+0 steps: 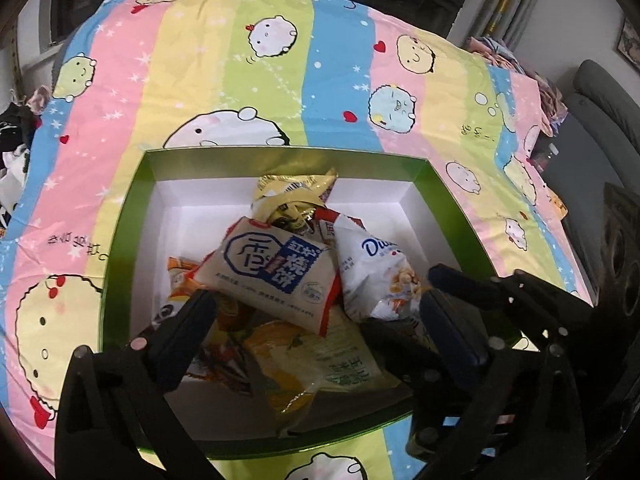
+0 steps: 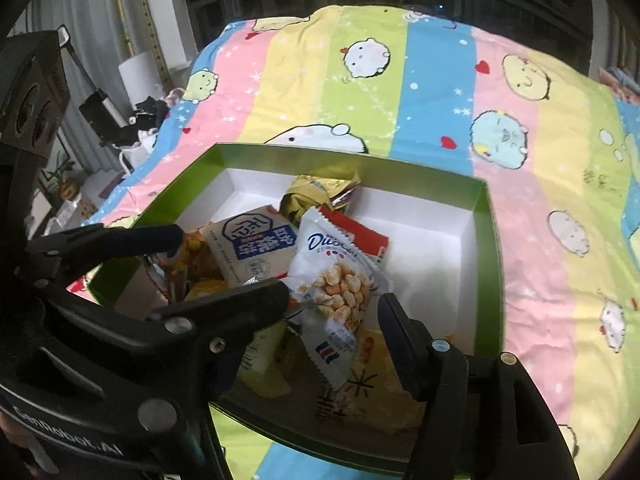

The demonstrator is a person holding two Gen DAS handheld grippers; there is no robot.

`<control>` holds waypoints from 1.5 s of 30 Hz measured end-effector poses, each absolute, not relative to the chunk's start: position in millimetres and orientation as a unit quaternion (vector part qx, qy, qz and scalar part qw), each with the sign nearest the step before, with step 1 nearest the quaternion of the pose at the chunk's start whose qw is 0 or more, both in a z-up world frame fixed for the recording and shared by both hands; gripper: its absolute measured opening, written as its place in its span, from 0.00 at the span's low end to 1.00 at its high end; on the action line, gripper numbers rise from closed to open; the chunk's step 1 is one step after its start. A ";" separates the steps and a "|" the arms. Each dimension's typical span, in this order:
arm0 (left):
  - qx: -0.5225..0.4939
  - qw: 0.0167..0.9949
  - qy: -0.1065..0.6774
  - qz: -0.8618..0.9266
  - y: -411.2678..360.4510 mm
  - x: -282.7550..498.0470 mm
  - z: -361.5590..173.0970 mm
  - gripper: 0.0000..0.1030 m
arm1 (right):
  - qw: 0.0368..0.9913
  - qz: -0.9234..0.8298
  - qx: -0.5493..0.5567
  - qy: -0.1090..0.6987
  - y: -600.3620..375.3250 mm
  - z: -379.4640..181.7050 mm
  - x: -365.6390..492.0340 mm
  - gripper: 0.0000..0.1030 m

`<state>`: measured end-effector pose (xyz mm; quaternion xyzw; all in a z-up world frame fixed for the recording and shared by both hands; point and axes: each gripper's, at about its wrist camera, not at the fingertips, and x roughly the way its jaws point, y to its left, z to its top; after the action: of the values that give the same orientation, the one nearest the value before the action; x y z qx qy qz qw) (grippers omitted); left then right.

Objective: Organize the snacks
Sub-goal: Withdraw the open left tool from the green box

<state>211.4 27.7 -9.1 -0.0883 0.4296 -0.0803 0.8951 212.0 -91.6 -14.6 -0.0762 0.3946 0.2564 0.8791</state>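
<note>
A green box with a white inside stands on the bed and holds a pile of snack packets. A beige packet with blue print lies on top, and my left gripper stands open around it, fingers well clear on both sides. A white packet showing nuts lies between the fingers of my right gripper, which is open; its left fingertip sits at the packet's edge. A gold packet, a red-and-white one and a yellow one lie around and beneath.
The box rests on a striped cartoon bedsheet that spreads wide behind and to both sides. A dark chair stands off the right edge. Clothes and clutter lie at the left edge, with dark windows behind.
</note>
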 end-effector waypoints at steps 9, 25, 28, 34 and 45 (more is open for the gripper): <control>-0.071 0.903 0.421 -0.046 28.0 200.7 2.7 0.99 | 0.891 0.227 -0.085 0.385 -97.6 -4.7 205.4 0.70; -0.062 0.919 0.389 0.018 31.6 163.8 30.3 0.99 | 0.909 0.183 -0.099 0.362 -112.0 17.9 186.4 0.92; -0.043 0.920 0.388 0.042 28.8 156.6 36.1 0.99 | 0.909 0.183 -0.108 0.358 -110.1 23.2 179.9 0.93; -0.032 0.922 0.381 0.067 30.8 142.2 47.9 0.99 | 0.910 0.185 -0.115 0.352 -108.7 35.8 167.2 0.92; -0.048 0.918 0.387 0.080 37.8 126.3 65.7 0.99 | 0.914 0.192 -0.126 0.334 -104.4 60.6 144.8 0.93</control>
<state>126.3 37.8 65.7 -0.0478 0.3865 0.0797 0.9176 144.8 -104.4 60.6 -0.1255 0.3337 0.1924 0.9143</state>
